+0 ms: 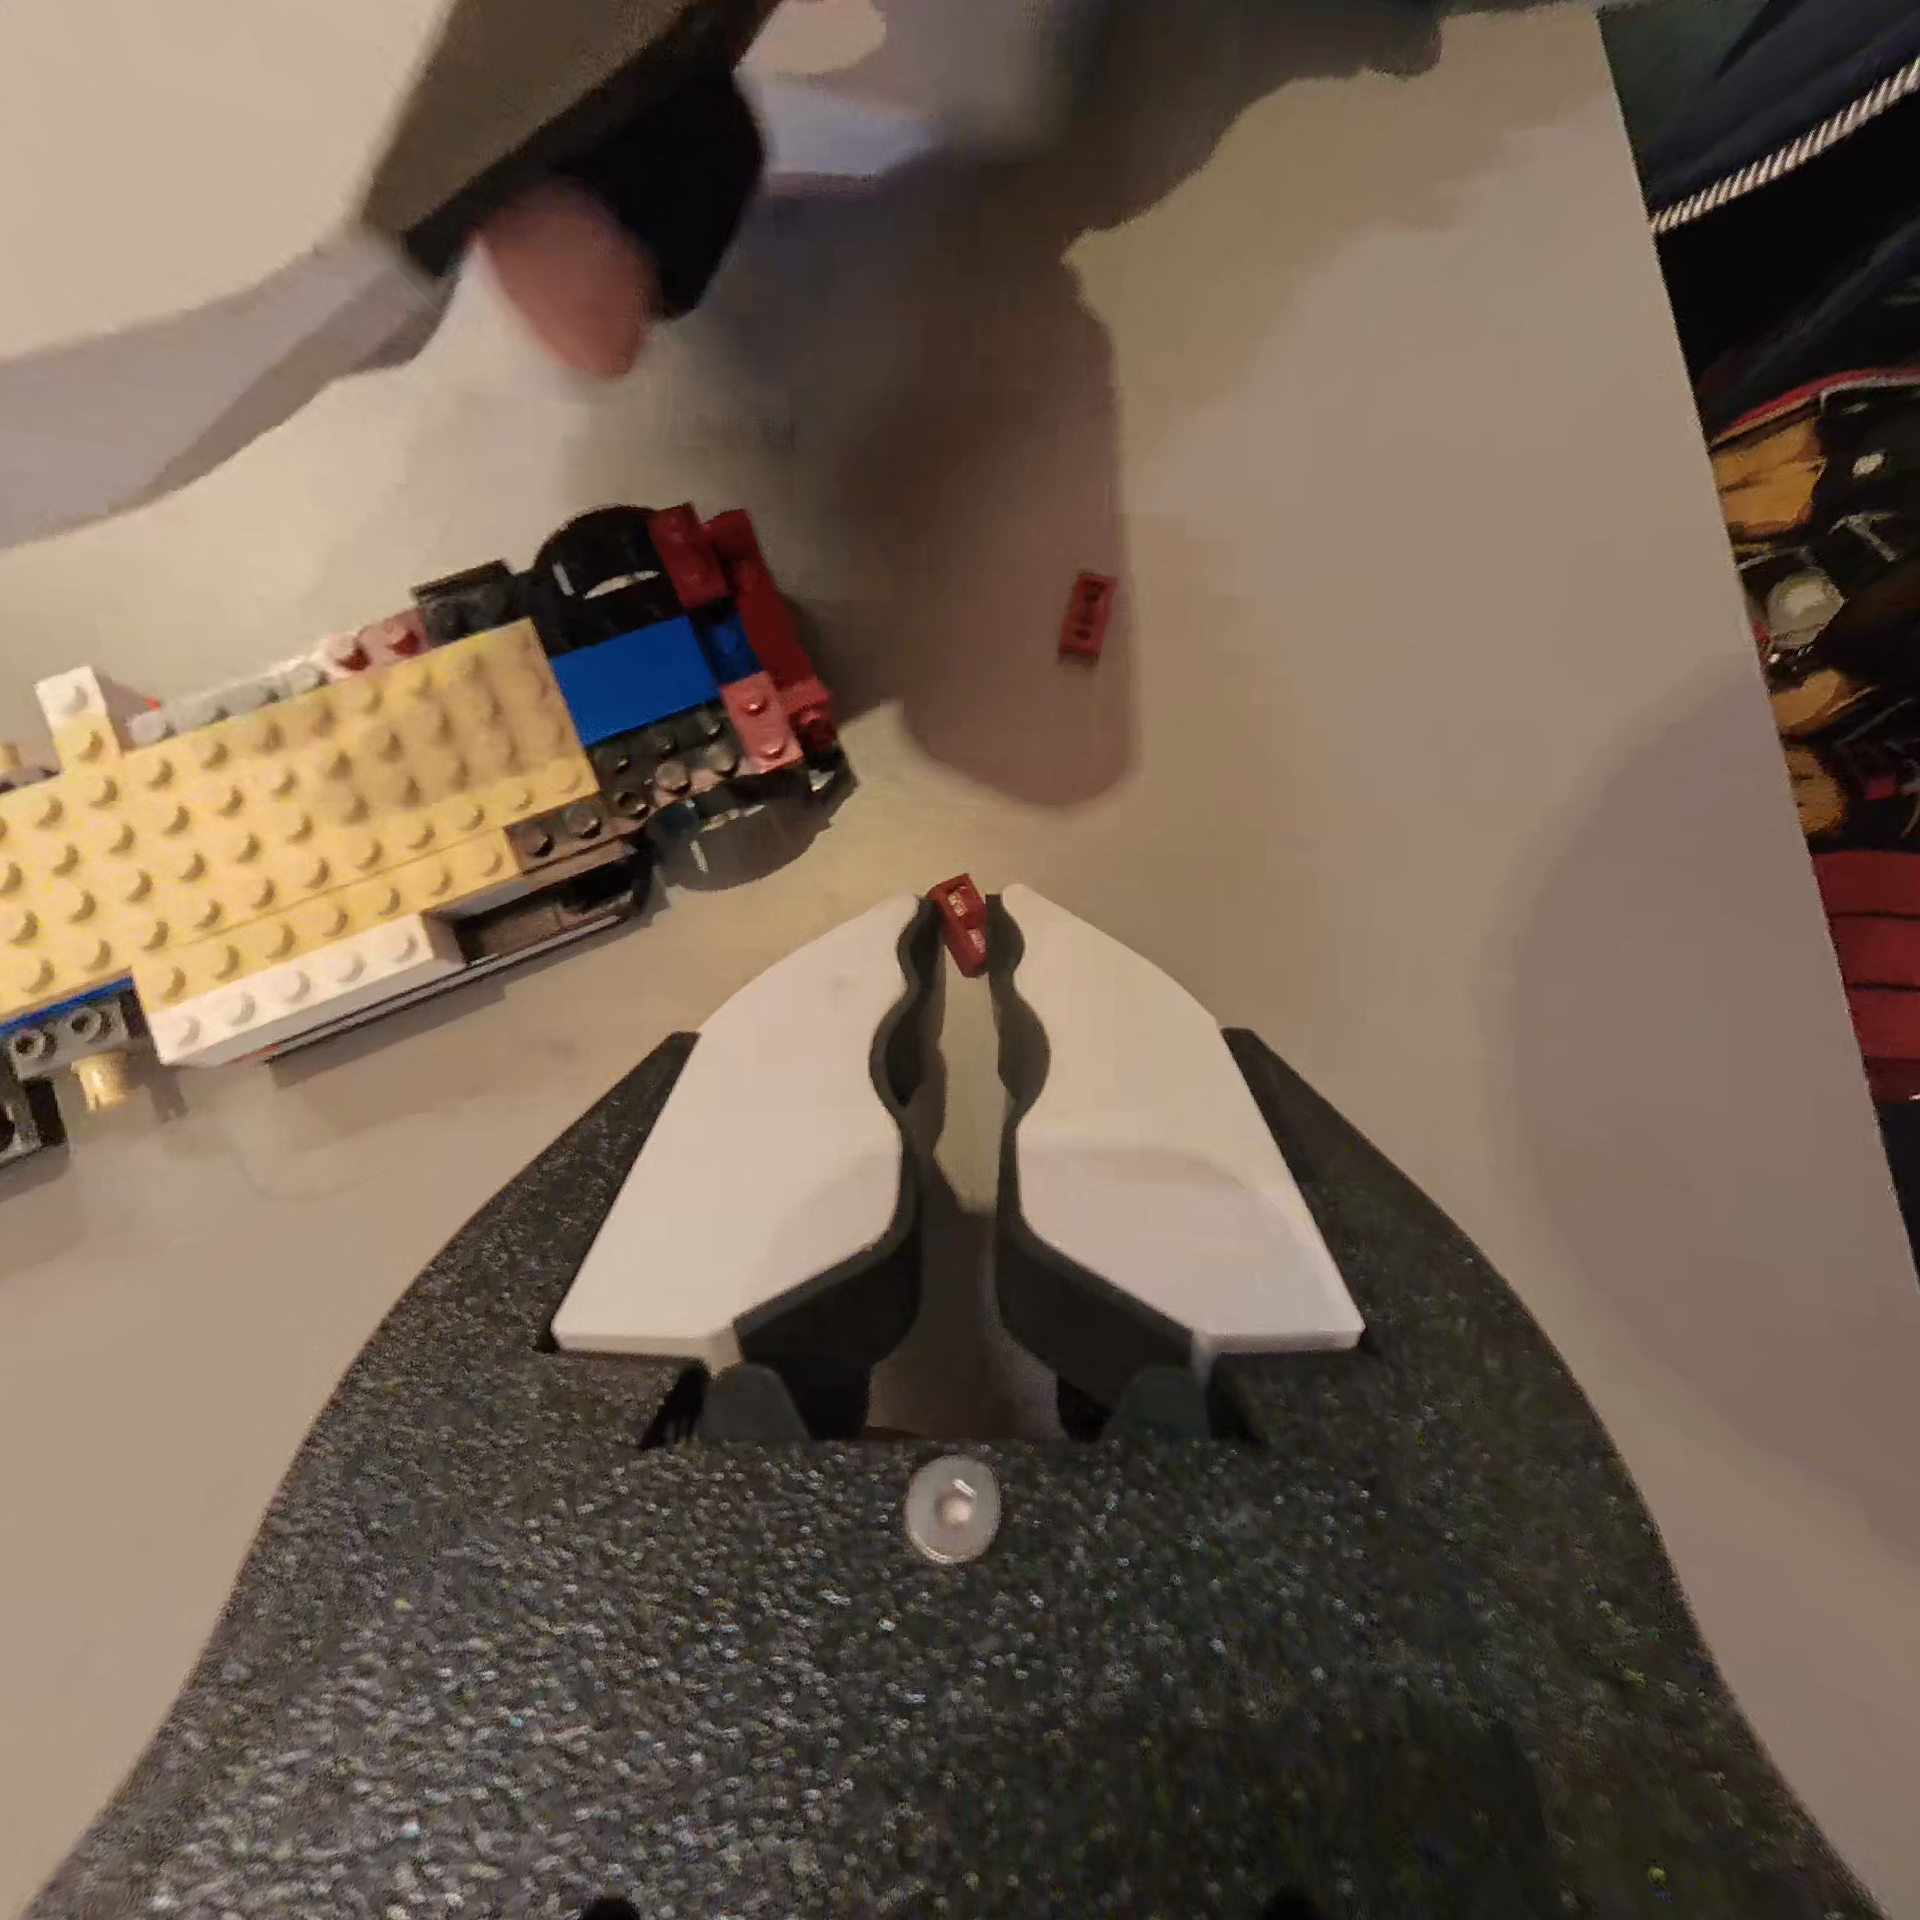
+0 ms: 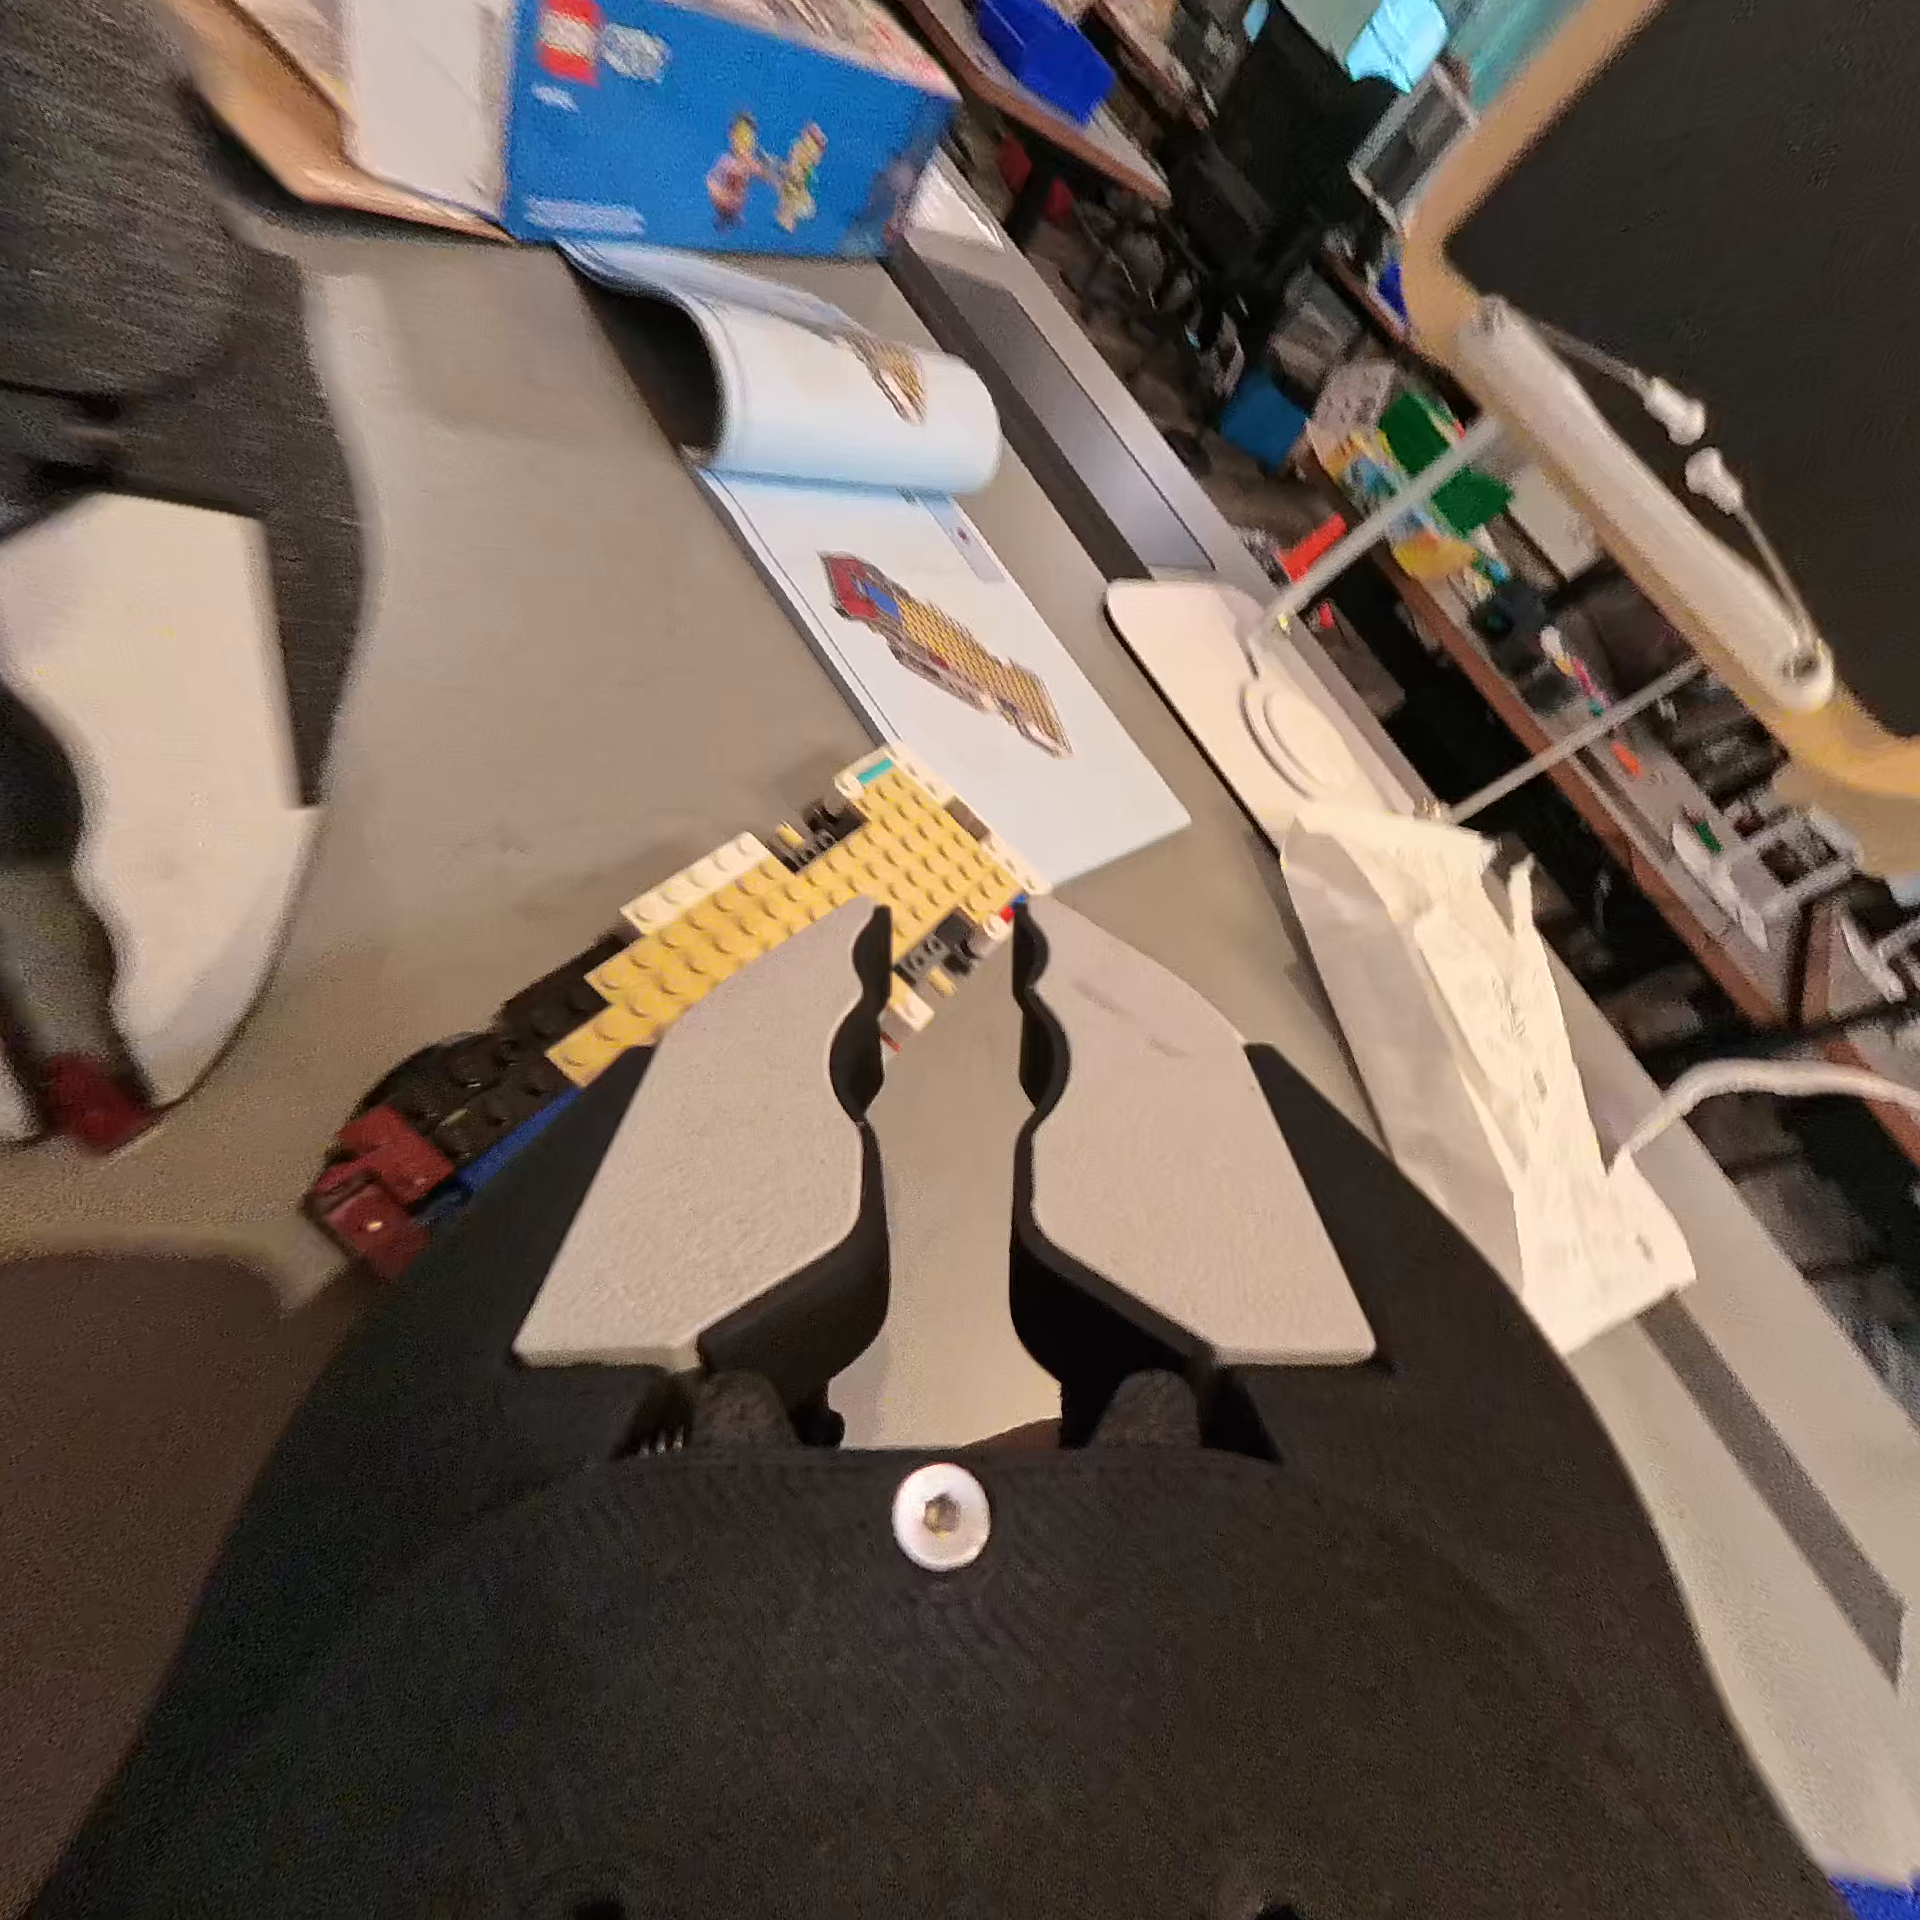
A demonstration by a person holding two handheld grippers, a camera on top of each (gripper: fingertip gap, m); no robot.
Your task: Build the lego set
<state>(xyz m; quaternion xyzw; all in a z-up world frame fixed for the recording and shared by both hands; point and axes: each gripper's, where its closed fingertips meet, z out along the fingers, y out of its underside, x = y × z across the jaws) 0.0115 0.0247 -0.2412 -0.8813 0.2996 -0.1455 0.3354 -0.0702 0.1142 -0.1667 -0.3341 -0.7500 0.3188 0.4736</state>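
A grey tabletop (image 1: 1351,935) is seen, with a brick model (image 1: 312,800) lying long-axis leftward of the left tool (image 1: 961,914), which is clamped on a small dark-red brick (image 1: 961,928). The right tool (image 2: 951,935), parted and empty, is held above the model's far end; a second red brick (image 1: 1086,615) lies ahead.

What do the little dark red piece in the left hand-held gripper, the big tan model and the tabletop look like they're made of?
Dark red piece, clamped at the left hand-held gripper tips: likely hard moulded plastic, with crisp edges.
Tan model: the same sort of plastic, with rows of moulded studs and a slight sheen.
Tabletop: smooth matte grey, perhaps laminate; the pictures leave it open.
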